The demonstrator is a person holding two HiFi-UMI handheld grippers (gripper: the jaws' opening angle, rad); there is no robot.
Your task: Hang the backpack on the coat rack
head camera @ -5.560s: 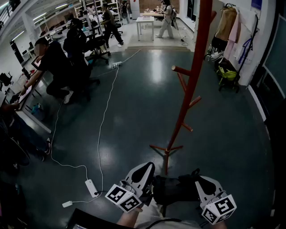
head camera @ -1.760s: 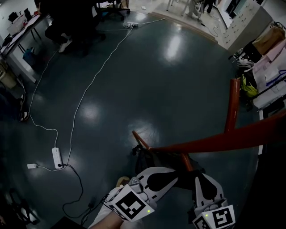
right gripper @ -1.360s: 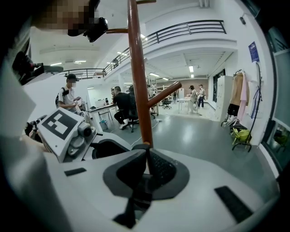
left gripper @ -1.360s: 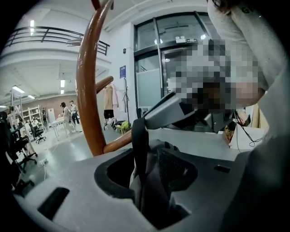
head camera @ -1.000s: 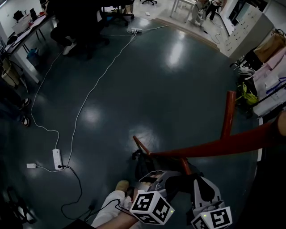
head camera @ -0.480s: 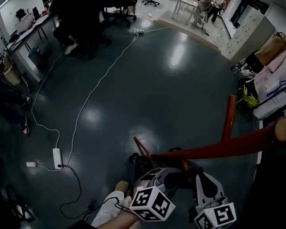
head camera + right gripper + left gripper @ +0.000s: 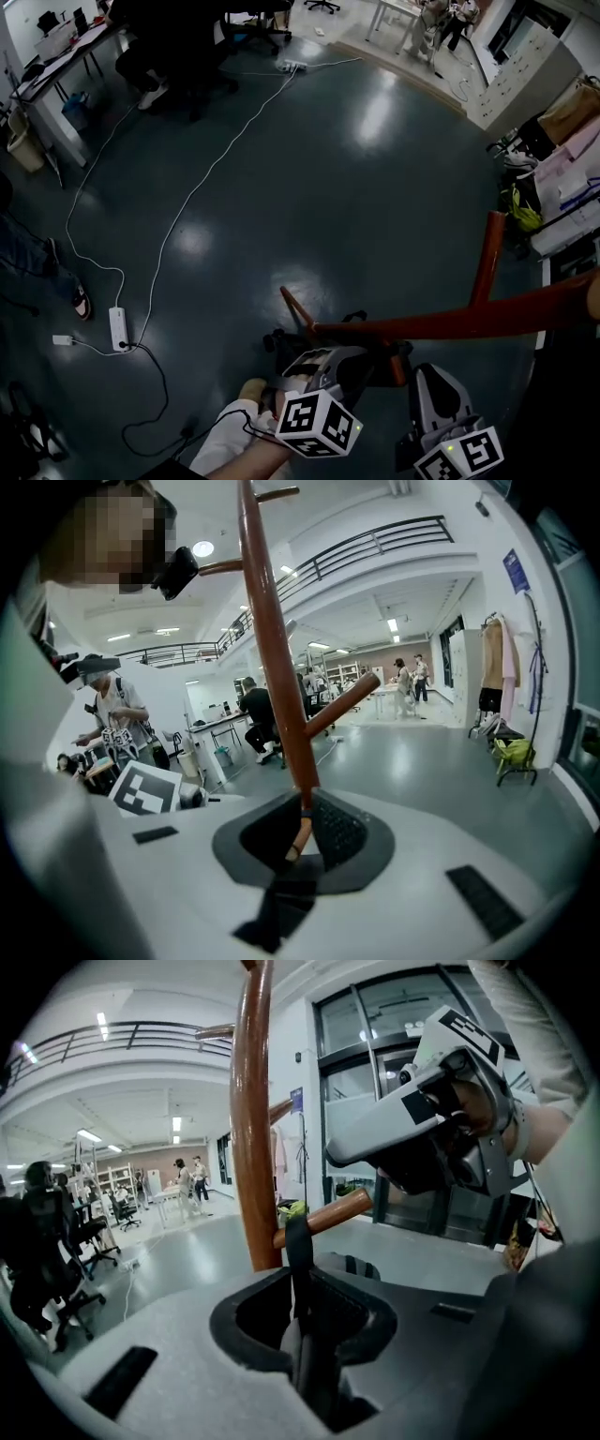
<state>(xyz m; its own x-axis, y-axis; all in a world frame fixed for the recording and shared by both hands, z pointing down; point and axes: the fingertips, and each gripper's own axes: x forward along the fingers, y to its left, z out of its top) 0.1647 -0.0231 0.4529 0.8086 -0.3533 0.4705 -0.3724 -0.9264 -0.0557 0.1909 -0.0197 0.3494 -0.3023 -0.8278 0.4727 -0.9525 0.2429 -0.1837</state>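
Observation:
The red coat rack's pole point(image 7: 450, 322) crosses the lower right of the head view, and the black backpack point(image 7: 284, 339) hangs dark beside it, under both grippers. My left gripper point(image 7: 342, 361) holds a black backpack strap point(image 7: 298, 1251) that runs up from its jaws and over a wooden peg point(image 7: 328, 1215) by the pole point(image 7: 251, 1129). Its jaws are opening, with the strap still between the pads. My right gripper point(image 7: 424, 382) is close against the pole point(image 7: 272, 649), shut on dark backpack fabric point(image 7: 281, 897).
White cables and a power strip point(image 7: 118, 328) lie on the dark glossy floor at left. People sit at desks point(image 7: 56, 42) at the far left. Coats and bags point(image 7: 562, 141) hang by the right wall. The rack's base leg point(image 7: 295, 307) juts out just ahead of the backpack.
My left gripper has sunk a little and shifted closer to the pole, and a loop of strap now shows beside the pole. The right gripper has stayed in place.

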